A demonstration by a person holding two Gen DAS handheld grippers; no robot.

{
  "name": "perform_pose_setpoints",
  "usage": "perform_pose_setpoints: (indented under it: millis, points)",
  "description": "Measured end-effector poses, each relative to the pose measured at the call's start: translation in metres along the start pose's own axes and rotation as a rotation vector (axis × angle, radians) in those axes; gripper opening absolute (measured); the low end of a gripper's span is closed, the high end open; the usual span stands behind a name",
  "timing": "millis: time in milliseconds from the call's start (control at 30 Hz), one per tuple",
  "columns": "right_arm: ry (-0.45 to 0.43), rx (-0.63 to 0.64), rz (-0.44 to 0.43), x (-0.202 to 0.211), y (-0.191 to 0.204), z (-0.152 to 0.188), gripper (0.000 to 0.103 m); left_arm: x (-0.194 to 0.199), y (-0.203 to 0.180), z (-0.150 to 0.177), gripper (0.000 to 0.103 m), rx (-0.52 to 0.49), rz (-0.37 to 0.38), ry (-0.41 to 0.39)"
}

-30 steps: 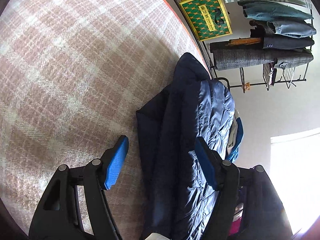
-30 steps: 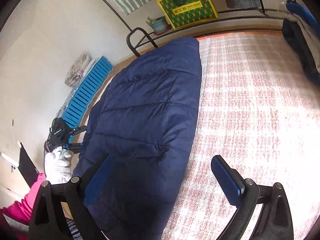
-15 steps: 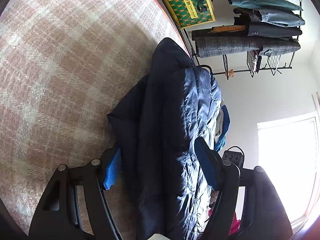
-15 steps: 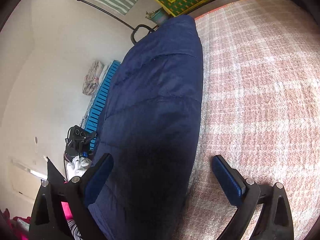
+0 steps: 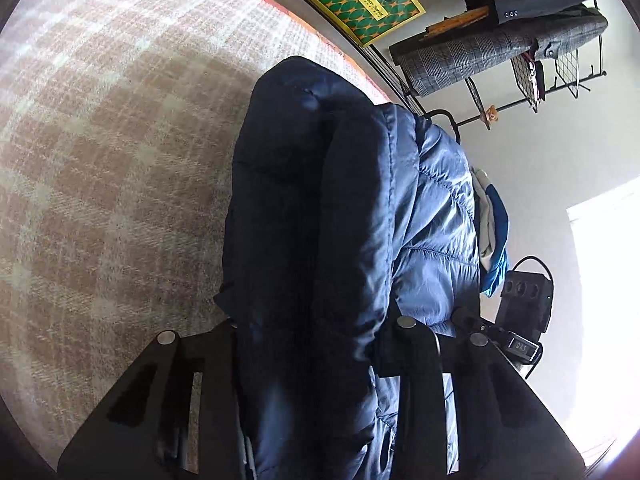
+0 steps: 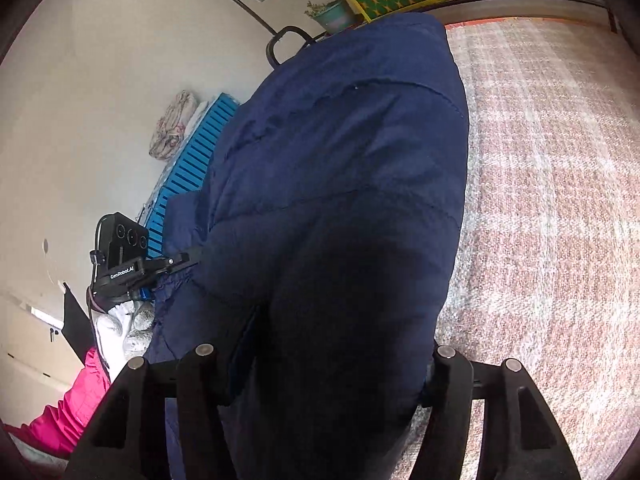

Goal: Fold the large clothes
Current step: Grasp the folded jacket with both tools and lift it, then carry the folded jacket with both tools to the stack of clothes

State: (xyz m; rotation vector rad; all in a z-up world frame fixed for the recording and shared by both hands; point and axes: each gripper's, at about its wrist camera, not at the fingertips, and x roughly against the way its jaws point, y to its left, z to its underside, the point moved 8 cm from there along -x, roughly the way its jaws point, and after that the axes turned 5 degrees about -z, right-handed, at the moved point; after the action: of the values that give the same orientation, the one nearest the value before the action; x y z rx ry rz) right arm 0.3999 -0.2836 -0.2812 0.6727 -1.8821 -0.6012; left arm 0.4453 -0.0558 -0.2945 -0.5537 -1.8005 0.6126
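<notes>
A: What was the left gripper (image 5: pixel 320 344) doing?
B: It pitched downward, jaws closing on a thick fold of the navy puffer jacket (image 5: pixel 332 216), which filled the gap and ran ahead of its fingers.
A: And the right gripper (image 6: pixel 324 364)?
B: Same downward pitch, jaws closing around the jacket's padded bulk; the plaid blanket (image 6: pixel 552 184) lay beyond its right finger.

We see daylight glaring from a window (image 5: pixel 604 280); the jacket's (image 6: pixel 340 200) near folds sink into shadow, and the fisheye edges darken.
</notes>
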Motion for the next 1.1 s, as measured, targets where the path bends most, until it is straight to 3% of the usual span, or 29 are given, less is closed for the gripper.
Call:
perform_pose_setpoints:
  millis: [133,267,400,633,1100]
  points:
    - [-0.015,0.046,0.087,0.008,0.017,0.003,0.033,0.013,-0.021,0.006,0.025,-0.123,-0.119,-0.042]
    - [-0.017,0.149,0.216,0.018,0.04,0.009,0.023,0.029,-0.05,0.015,0.019,-0.226,-0.171,-0.082]
    - [-0.018,0.244,0.32,0.028,0.065,0.023,0.02,0.045,-0.075,0.03,0.017,-0.312,-0.209,-0.106]
    - [-0.05,0.317,0.396,0.07,0.089,0.037,0.019,0.071,-0.111,0.06,0.014,-0.414,-0.248,-0.17]
    - [-0.161,0.436,0.555,0.155,0.154,0.053,0.018,0.129,-0.195,0.096,0.014,-0.553,-0.202,-0.317]
